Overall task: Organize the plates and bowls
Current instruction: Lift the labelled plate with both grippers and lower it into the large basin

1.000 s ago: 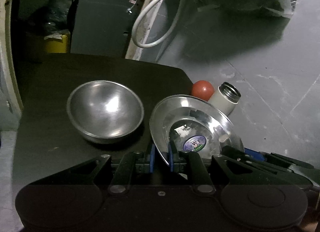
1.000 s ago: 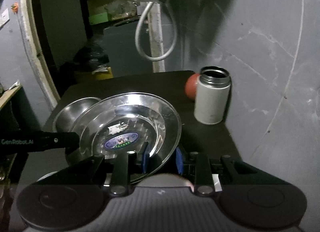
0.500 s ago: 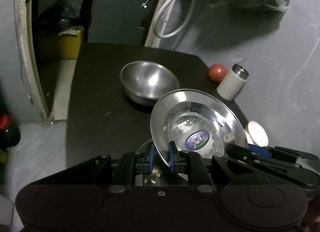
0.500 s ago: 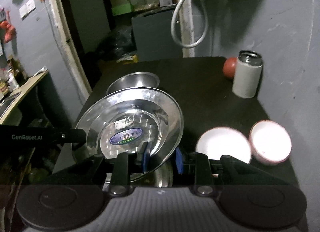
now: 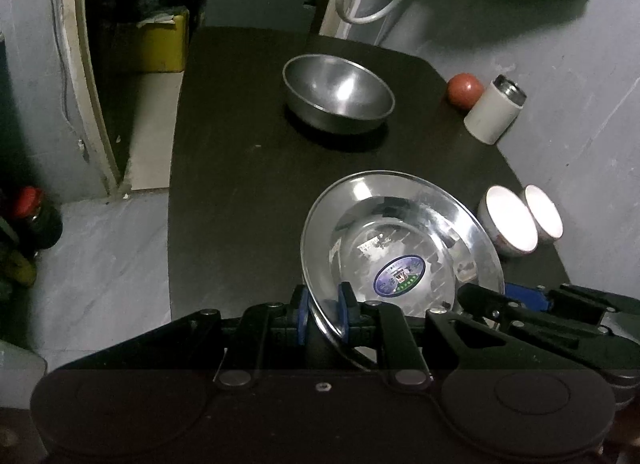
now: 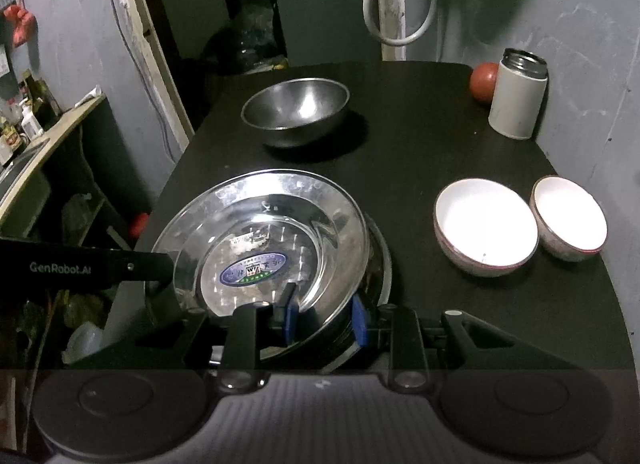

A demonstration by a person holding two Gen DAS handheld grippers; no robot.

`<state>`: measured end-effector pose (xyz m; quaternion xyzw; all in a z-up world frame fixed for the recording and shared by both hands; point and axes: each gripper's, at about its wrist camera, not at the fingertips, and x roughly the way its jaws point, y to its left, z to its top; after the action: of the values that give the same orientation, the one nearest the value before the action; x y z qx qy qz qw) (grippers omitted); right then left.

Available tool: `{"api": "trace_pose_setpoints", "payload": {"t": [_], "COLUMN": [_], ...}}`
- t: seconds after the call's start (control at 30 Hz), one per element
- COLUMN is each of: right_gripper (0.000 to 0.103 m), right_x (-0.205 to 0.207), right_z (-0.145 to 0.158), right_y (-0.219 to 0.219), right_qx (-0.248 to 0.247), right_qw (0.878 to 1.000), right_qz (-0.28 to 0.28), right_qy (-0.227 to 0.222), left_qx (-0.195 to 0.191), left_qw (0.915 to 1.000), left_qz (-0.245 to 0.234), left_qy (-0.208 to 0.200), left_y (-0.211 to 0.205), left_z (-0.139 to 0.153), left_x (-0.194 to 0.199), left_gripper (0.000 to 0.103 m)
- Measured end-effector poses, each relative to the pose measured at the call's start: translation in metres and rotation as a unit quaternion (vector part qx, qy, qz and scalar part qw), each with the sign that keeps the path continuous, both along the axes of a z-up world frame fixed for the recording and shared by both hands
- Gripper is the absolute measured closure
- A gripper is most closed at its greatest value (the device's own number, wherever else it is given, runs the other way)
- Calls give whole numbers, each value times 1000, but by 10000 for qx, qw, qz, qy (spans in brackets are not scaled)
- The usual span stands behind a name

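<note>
Steel plate (image 6: 280,223) hides stack beneath; right hand-held gripper (image 6: 324,320) grip unclear.

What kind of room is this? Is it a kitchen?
Probably a small, dim home kitchen or dining corner. A dark table holds a steel bowl, two white bowls and a flask, and a counter with bottles shows through the doorway on the left.
</note>
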<state>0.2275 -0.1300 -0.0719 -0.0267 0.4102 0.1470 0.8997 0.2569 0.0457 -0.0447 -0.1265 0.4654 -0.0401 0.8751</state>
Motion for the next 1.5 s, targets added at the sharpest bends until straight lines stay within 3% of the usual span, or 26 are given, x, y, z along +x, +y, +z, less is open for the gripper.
{"api": "trace_pose_setpoints", "payload": {"t": [0.6,1.5], "right_gripper": [67,65], "right_x": [4,5], "right_z": [-5,1], "right_y": [10,13], "right_qx": [-201,-488], "right_qw": [9996,9980], "right_qz": [-92,-161], "right_qy": [191,373], "left_qx": [211,153], "left_qw": [9994,9989], "left_qz": [-163,-246], "left_qy": [235,356], "left_y": [-8,-6], "left_z": [-9,-12], "left_x": [17,24], "left_gripper": [85,82]}}
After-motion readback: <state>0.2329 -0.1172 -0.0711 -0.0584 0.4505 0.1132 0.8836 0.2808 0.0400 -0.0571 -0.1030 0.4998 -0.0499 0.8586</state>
